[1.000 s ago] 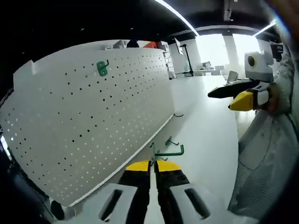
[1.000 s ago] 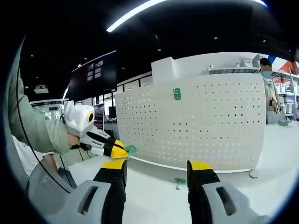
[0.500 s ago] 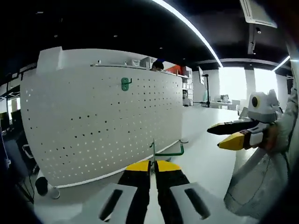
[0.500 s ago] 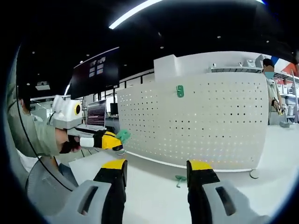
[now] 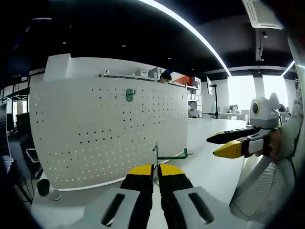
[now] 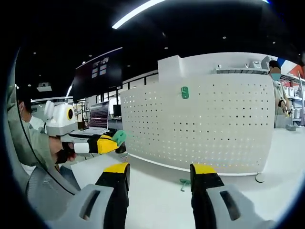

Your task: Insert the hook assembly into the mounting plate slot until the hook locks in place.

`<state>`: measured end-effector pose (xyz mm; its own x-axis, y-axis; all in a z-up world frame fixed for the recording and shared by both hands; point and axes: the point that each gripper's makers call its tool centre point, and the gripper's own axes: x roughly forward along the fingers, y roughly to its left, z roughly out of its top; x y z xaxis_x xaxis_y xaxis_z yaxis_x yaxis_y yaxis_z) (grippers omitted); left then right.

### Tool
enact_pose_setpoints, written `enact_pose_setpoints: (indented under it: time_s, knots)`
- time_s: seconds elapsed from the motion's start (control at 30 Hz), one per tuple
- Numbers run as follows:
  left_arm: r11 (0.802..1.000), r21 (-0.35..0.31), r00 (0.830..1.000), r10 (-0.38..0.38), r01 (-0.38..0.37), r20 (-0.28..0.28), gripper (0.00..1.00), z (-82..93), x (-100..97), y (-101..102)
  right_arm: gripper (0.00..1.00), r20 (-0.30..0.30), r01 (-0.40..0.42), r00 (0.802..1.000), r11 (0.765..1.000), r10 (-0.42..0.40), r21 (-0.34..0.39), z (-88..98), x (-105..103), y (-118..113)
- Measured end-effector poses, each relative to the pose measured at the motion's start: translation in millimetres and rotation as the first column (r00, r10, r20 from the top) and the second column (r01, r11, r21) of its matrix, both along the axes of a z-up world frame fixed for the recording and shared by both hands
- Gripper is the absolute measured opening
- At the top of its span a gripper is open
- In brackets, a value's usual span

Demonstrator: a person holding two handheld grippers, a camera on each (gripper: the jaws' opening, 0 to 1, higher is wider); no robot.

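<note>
The left gripper (image 5: 156, 171) has its yellow-tipped jaws pressed narrow on a green wire hook with a long bent arm (image 5: 169, 155), held out in the air in front of the white perforated pegboard panel (image 5: 95, 133) that stands upright on the white tabletop (image 5: 209, 174). The hook is well apart from the panel, so the insertion itself looks not yet begun; the approach, the seating in a hole and the locking are all judged to be left. A small green hook piece (image 5: 129, 94) already sits near the panel's top edge, and another small green hook (image 6: 183, 183) lies on the table near the panel's foot.

The right gripper (image 6: 159, 175) hangs with jaws wide apart and nothing between them.

The held hook's mounting end is hidden behind the jaw tips, and its fit to the holes cannot be judged. In the right gripper view it is just a green blur.
</note>
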<state>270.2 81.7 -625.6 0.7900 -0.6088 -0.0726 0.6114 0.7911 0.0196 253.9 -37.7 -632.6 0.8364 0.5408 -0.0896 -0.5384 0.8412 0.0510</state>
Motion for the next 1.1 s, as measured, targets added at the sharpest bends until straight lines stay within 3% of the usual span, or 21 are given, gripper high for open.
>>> enact_pose_setpoints:
  time_s: [0.1, 0.17, 0.53, 0.8, 1.1]
  knots:
    - [1.0, 0.009, 1.0, -0.001, 0.001, 0.017, 0.04, -0.6, -3.8, -2, 0.49, -0.003, -0.001, 1.0, 1.0, 0.001, 0.001, -0.5, 0, 0]
    - [1.0, -0.008, 1.0, -0.017, 0.017, -0.008, 0.04, -4.5, -5.7, -4, 0.49, -0.007, -0.002, 1.0, 1.0, 0.002, 0.002, -1.2, 0, 0]
    - [1.0, -0.01, 1.0, -0.015, 0.015, -0.024, 0.04, -19.5, -12.1, -7, 0.48, -0.019, -0.012, 1.0, 1.0, 0.012, -0.014, -4.8, 0, 3]
    - [1.0, -0.025, 0.999, -0.012, 0.011, -0.043, 0.04, -23.0, -9.1, -4, 0.48, -0.027, -0.016, 1.0, 1.0, 0.015, -0.026, -7.6, 0, 5]
    - [1.0, -0.012, 0.999, -0.022, 0.021, -0.023, 0.04, -21.6, -10.0, -6, 0.47, -0.028, -0.028, 0.999, 0.999, 0.027, -0.042, -9.1, -1, 8]
